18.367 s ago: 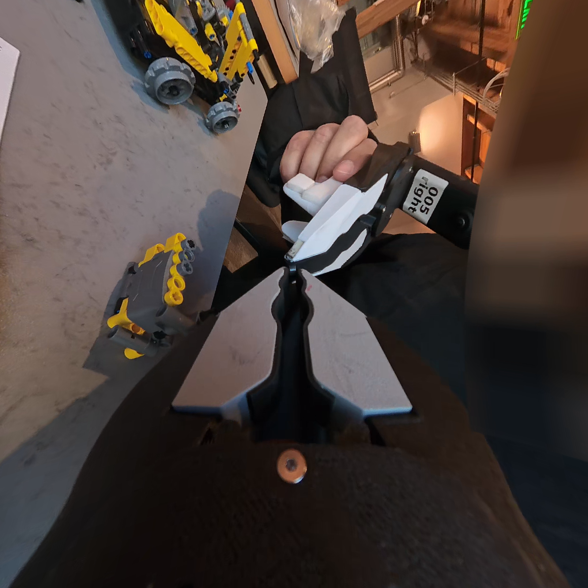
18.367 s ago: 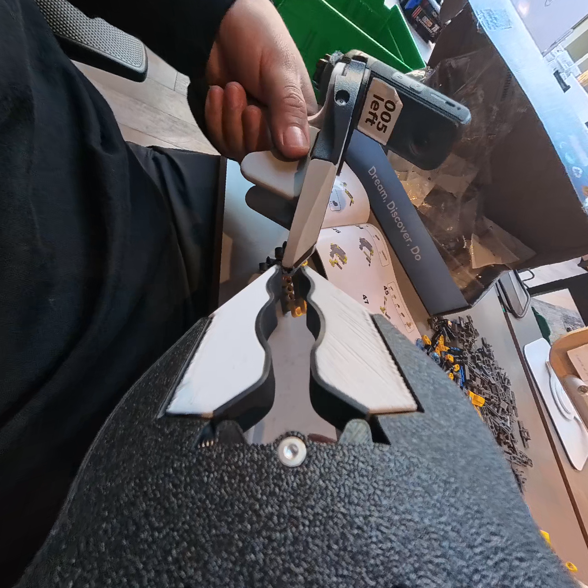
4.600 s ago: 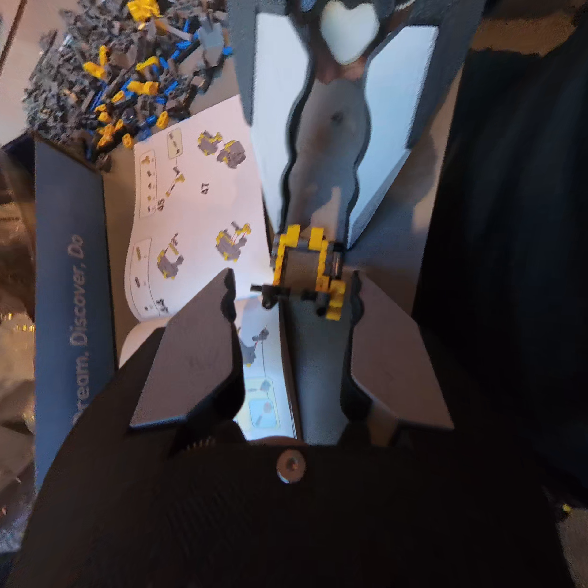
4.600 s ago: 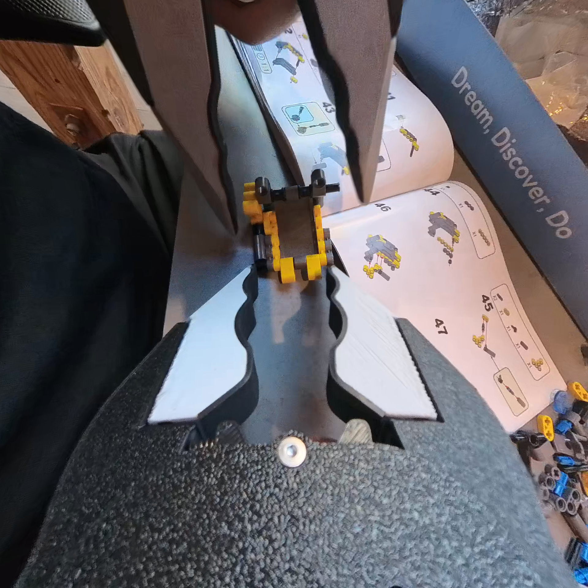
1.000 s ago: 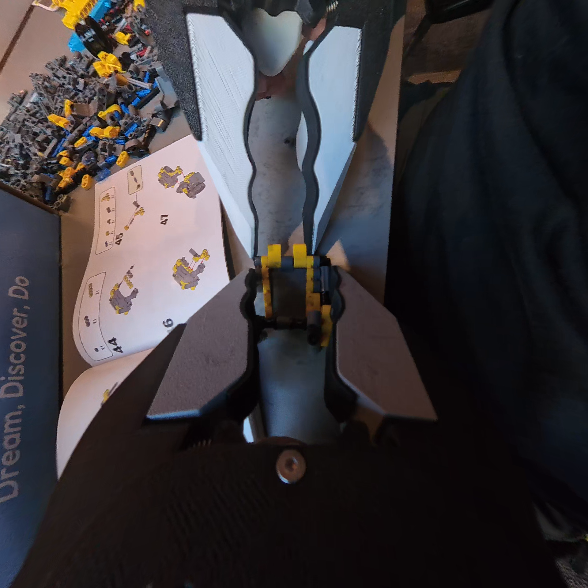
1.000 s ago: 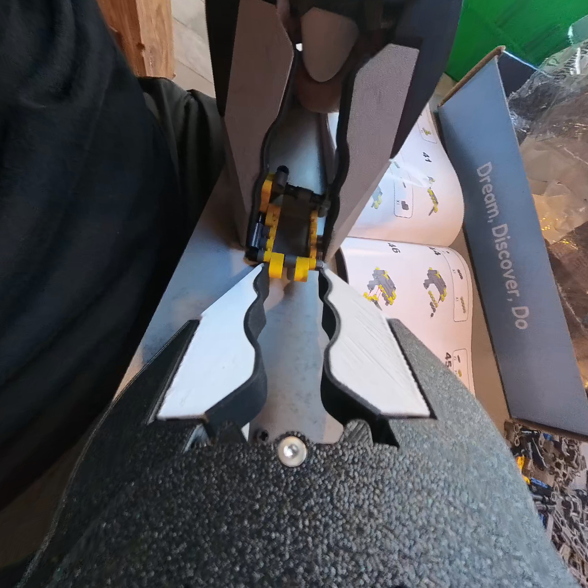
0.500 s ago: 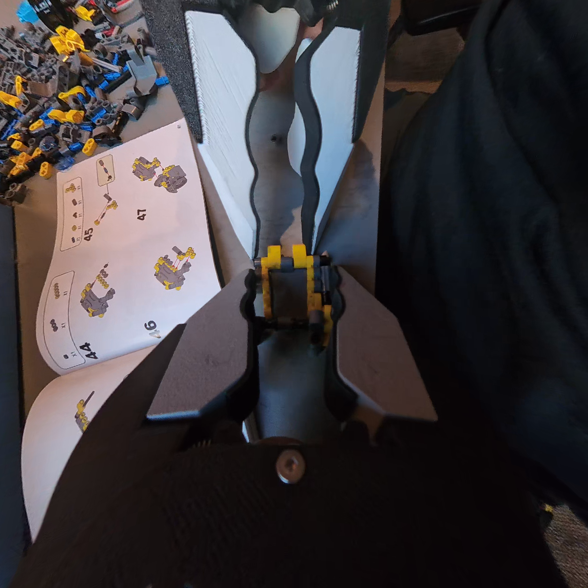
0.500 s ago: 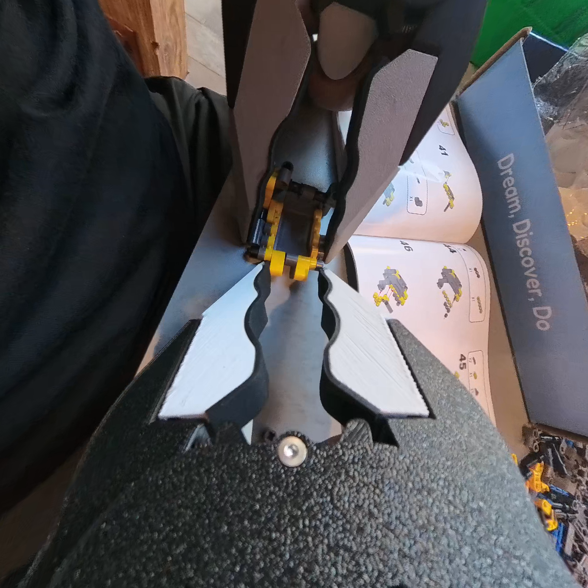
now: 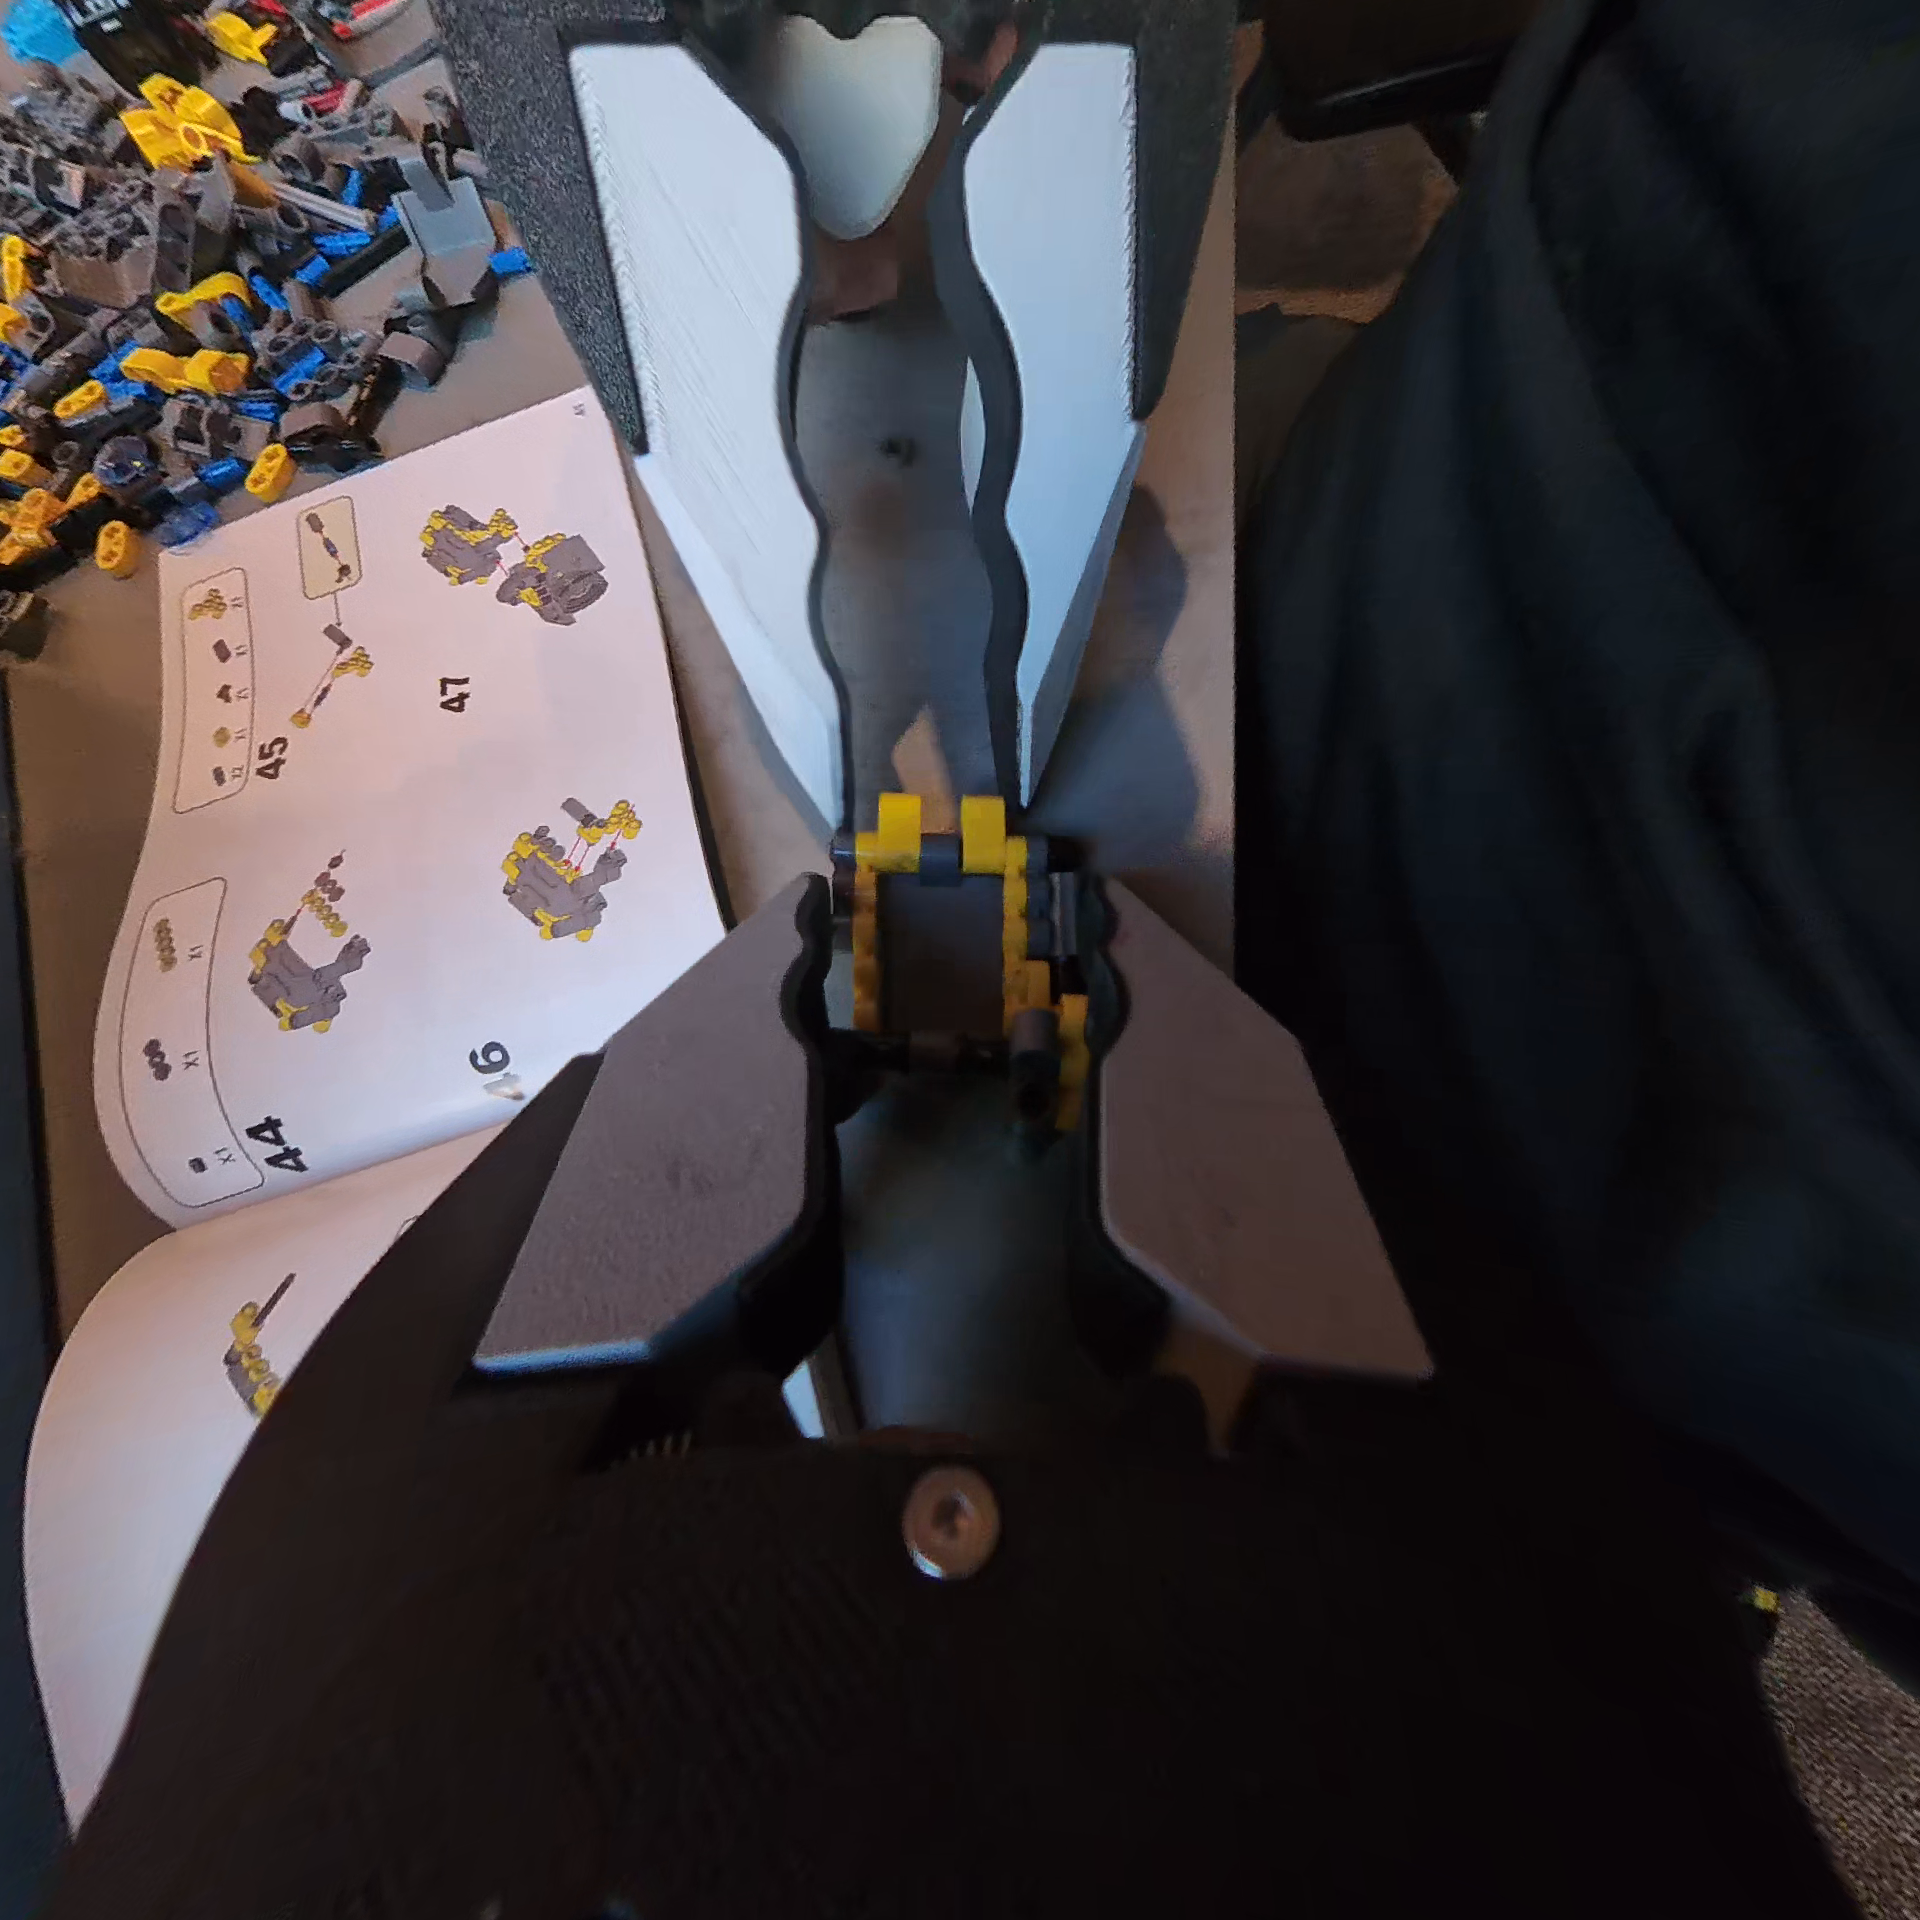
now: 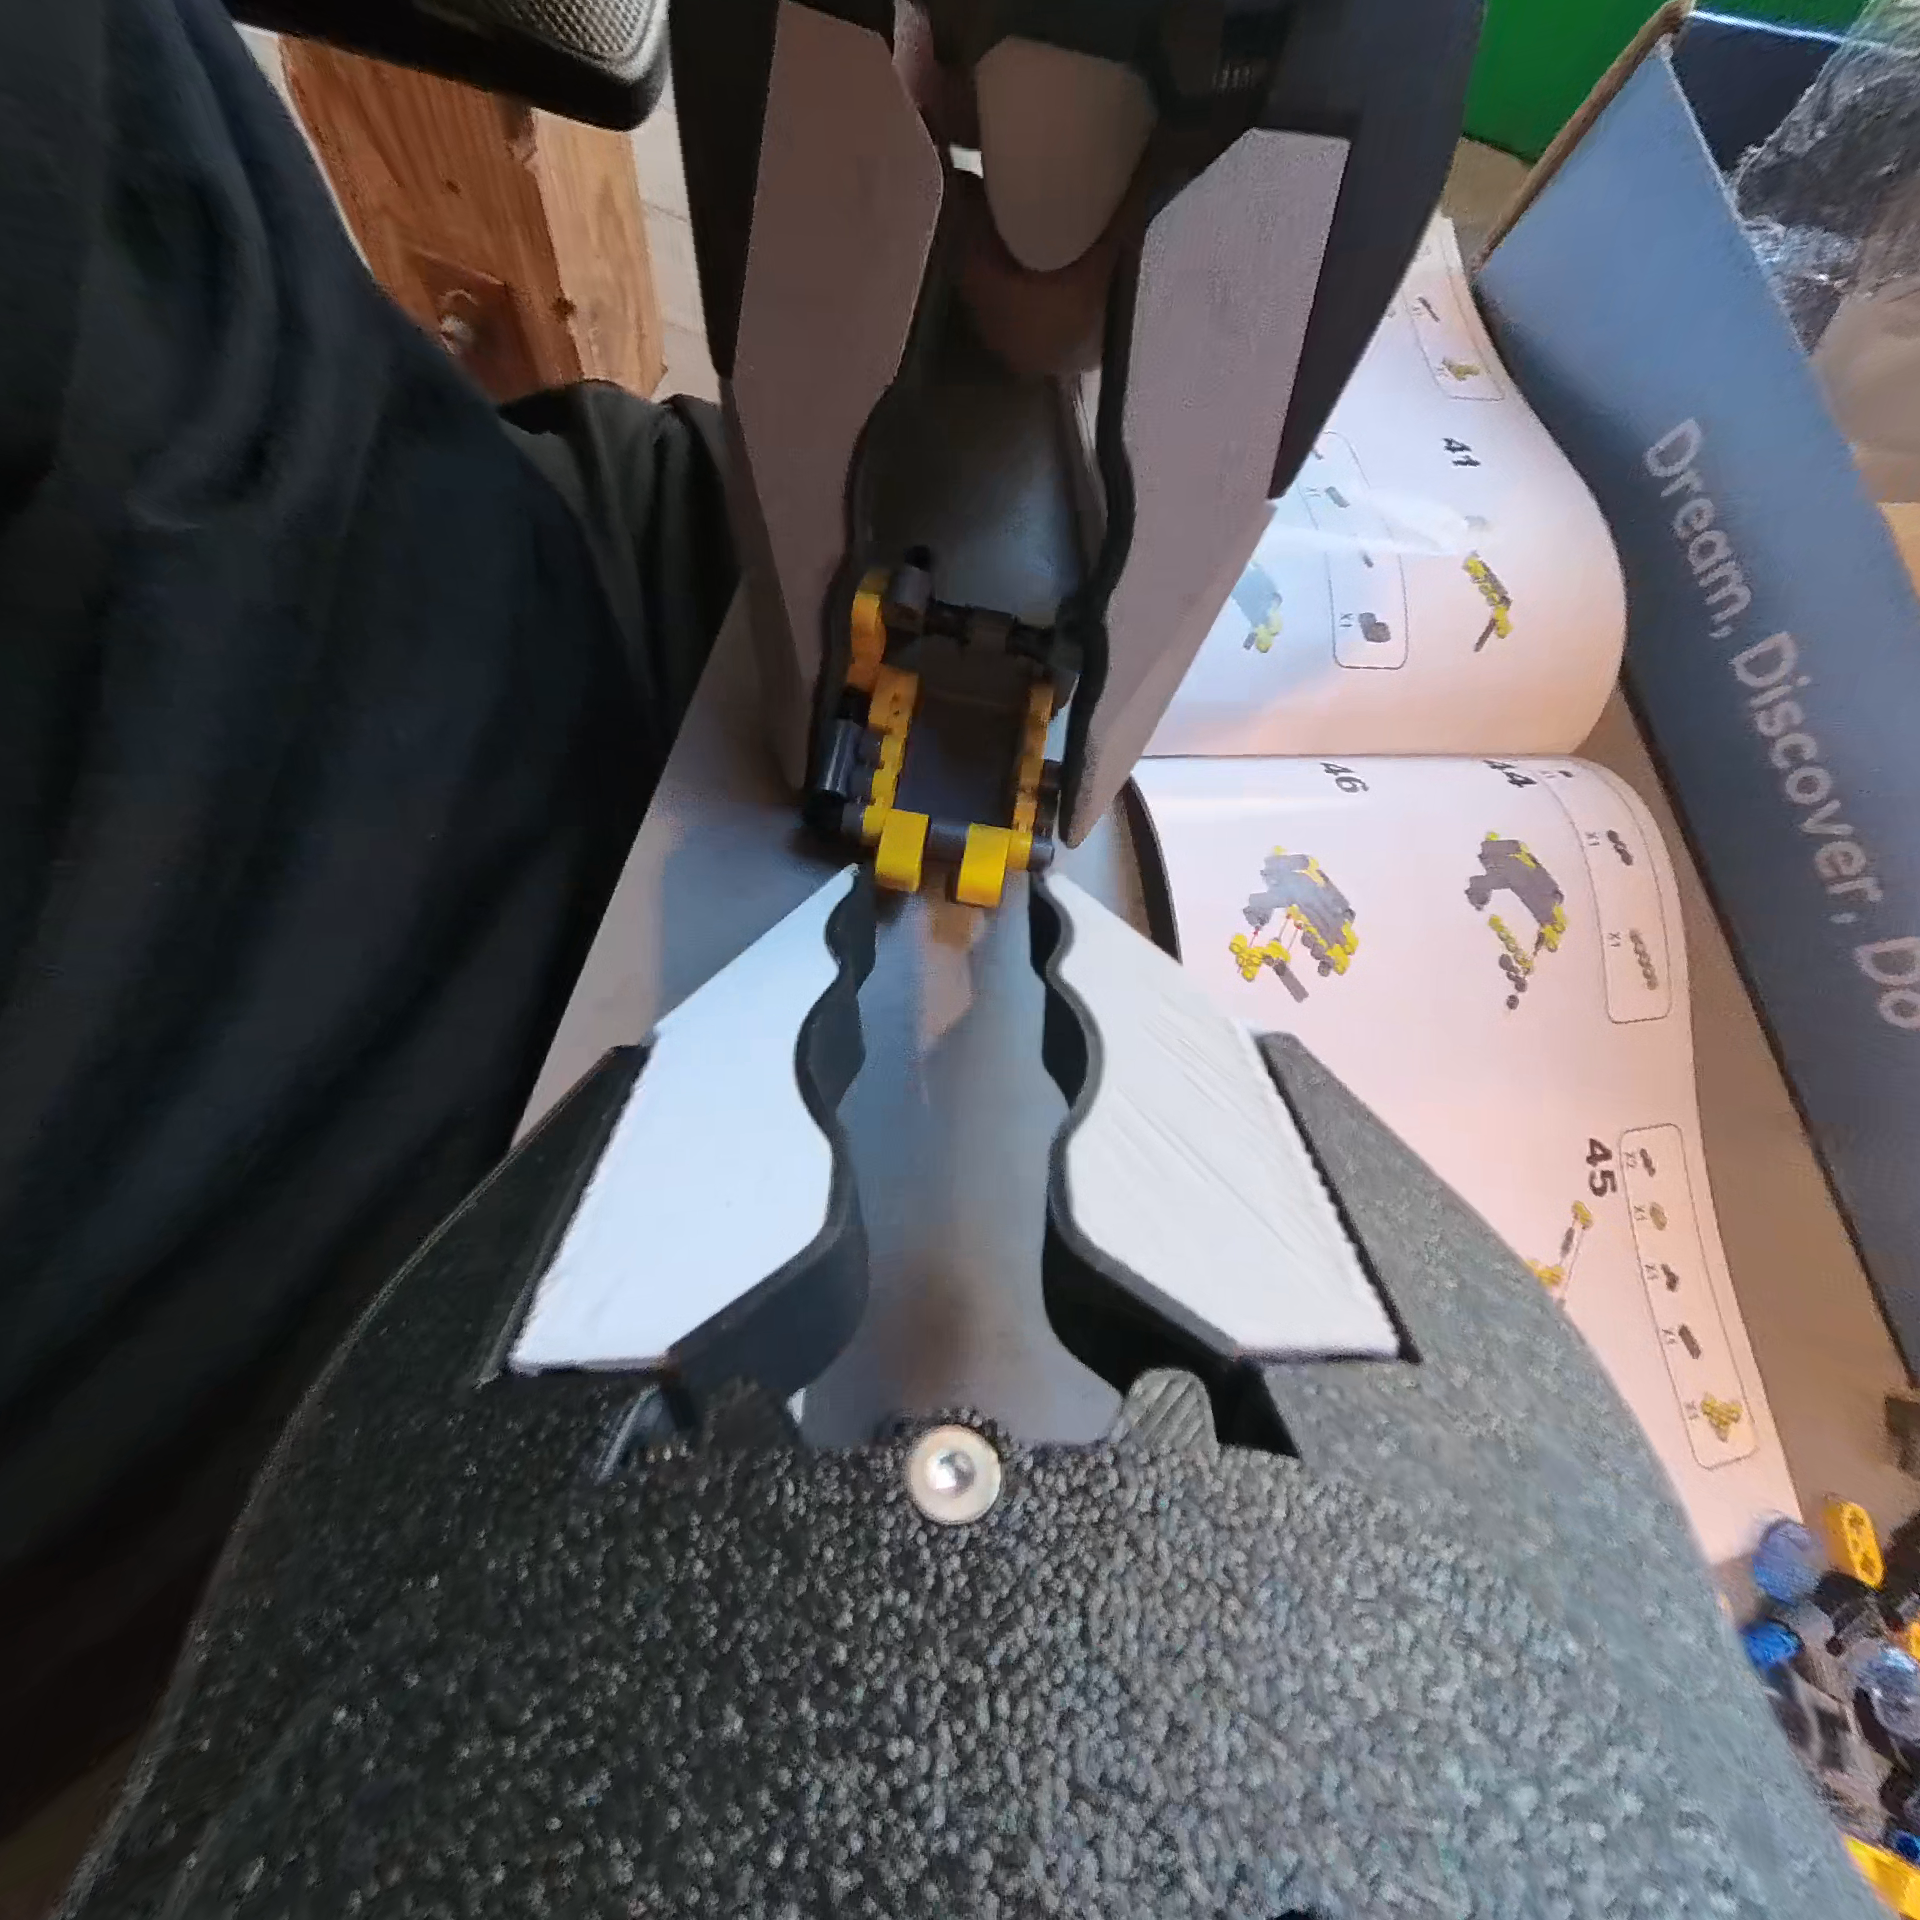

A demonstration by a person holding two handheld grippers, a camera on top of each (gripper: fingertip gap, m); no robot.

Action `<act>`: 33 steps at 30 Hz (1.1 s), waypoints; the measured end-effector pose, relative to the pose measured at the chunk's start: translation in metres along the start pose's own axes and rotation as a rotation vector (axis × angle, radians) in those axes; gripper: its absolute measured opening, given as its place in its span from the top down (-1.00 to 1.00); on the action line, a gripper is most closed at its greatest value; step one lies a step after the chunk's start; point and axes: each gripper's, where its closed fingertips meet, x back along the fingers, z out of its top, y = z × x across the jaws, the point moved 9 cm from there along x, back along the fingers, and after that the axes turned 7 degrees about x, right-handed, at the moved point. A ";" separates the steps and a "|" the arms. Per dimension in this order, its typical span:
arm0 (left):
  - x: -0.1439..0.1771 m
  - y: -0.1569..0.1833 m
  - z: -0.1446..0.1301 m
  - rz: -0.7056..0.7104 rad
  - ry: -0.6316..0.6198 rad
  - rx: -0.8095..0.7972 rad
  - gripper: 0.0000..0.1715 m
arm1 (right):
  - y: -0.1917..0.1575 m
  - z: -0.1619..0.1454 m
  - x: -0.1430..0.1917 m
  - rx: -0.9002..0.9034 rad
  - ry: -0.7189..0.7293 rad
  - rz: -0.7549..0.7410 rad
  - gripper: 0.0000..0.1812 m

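Gripping a small yellow-and-grey brick assembly [image 9: 961, 951] between its two dark fingers, the left gripper [image 9: 961, 935] holds this piece just above the grey table [image 9: 1174, 665], close to the table's near edge. The assembly is a small frame: yellow beams on both sides, a dark grey panel in the middle, a black axle across one end and two yellow connectors sticking out at the other end. In the right wrist view the same assembly [image 10: 940, 727] sits between the fingers of the left gripper [image 10: 940, 717], which comes from the top of that picture.

The right gripper [image 10: 945, 894] faces the left one, tip to tip. Its white fingers are a little apart and grip nothing; the tips stand just beside the two yellow connectors, one on each side, and I cannot tell if they touch them. In the left wrist view the right gripper [image 9: 935, 800] shows the same narrow gap.

Beside the grippers an open instruction booklet [image 9: 416, 790] lies on the table, with drawings of building steps. Past the booklet there is a pile of loose bricks [image 9: 177, 270] in grey, black, yellow and blue. A dark blue cardboard box [image 10: 1756, 582] stands along the far side of the booklet. A person's black clothing [image 9: 1558, 831] fills the other side of both views.
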 end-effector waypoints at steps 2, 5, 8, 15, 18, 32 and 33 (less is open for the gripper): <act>0.001 0.001 0.001 0.013 -0.004 -0.012 0.46 | -0.001 0.000 0.001 0.004 0.000 -0.021 0.70; 0.005 0.002 0.003 0.041 0.003 -0.008 0.37 | -0.002 -0.002 0.005 -0.007 0.001 -0.067 0.73; 0.016 0.002 0.005 0.053 0.058 0.054 0.31 | 0.000 -0.005 0.011 -0.072 0.034 -0.094 0.70; 0.027 0.001 -0.012 0.112 0.022 0.288 0.16 | 0.008 -0.008 0.007 -0.213 0.042 -0.071 0.65; 0.022 0.005 -0.020 0.120 -0.016 0.286 0.14 | 0.008 -0.007 0.006 -0.213 0.049 -0.053 0.65; 0.009 0.007 -0.008 0.075 -0.057 0.129 0.29 | -0.006 -0.004 -0.003 -0.153 -0.014 0.027 0.59; 0.009 0.008 -0.008 0.095 -0.048 0.104 0.29 | -0.007 -0.004 -0.002 -0.147 -0.014 0.021 0.61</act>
